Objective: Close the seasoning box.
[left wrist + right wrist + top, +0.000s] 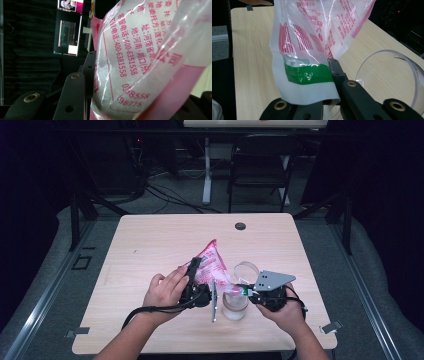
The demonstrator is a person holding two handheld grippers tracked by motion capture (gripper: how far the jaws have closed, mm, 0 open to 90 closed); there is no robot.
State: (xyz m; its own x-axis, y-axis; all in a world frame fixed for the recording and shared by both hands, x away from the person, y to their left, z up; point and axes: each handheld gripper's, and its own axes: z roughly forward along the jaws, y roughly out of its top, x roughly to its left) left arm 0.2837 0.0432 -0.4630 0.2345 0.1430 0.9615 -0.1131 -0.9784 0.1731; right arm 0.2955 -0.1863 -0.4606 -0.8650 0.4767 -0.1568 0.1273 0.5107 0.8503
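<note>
Pouring step in hand, I judge: I have the pink-printed plastic bag (210, 262) lifted and tilted over the clear jar (235, 306), which stands near the front edge of the surface (150, 240), right of centre. My left gripper (192, 270) is clamped round the fat body of the bag, jaws part-way closed on it; the left gripper view shows white granules (110, 82) packed inside, sugar or salt by the look, can't tell which. My right gripper (239, 291) is pinched tight on the bag's lower corner, the one with the green patch (308, 73), holding that end down over the jar mouth. Jar looks to hold some white stuff low down already, level hard to read. A clear round lid or second clear ring (246, 269) sits just behind the jar, empty as far as I see.

Next move, my guess: tip the left end higher so granules run to the pinched corner, keeping that corner over the mouth. Risk is spill onto the surface if the corner drifts.
</note>
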